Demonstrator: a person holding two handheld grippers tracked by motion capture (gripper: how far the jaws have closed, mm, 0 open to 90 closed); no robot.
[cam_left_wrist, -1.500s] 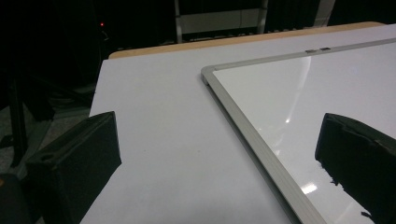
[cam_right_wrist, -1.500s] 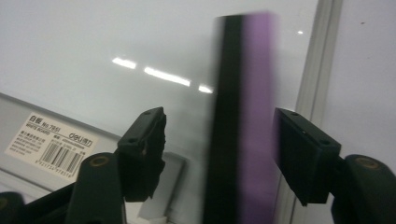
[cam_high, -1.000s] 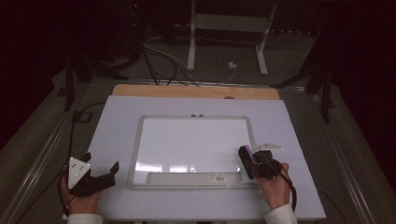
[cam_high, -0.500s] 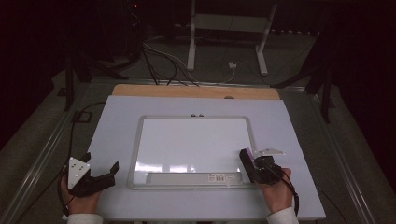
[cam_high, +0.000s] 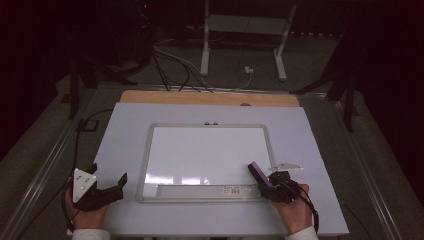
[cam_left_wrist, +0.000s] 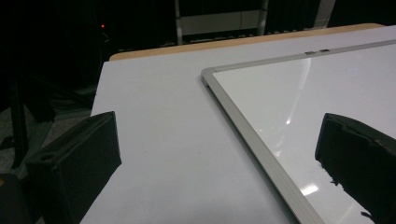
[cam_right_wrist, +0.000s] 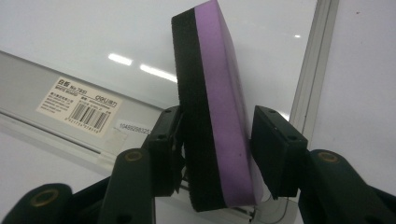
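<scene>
In the high view, the right gripper (cam_high: 266, 181) is resting at about 4 o'clock on the pale table sheet (cam_high: 125, 125), over the lower right corner of the white, aluminium-framed rectangular whiteboard (cam_high: 207, 150). A flat purple-and-black foam eraser block (cam_high: 259, 173) is standing between its jaws, its long axis running toward 11 o'clock. The left gripper (cam_high: 107, 190) is sitting at about 8 o'clock, just left of the board, its jaws spread wide with nothing between them.

The left gripper view is showing what the high view cannot: the whiteboard's rounded frame corner (cam_left_wrist: 208, 74) close up, with bare sheet between the two parted jaws.

The right gripper view is revealing the eraser (cam_right_wrist: 212, 107) standing on edge, black layer toward 9 o'clock, purple toward 3 o'clock, pointing to 12 o'clock. The jaws have just been easing apart; a gap is showing beside the purple face, so the eraser is sitting loosely between them. A barcode label (cam_right_wrist: 79, 107) is lying on the board's tray.
</scene>
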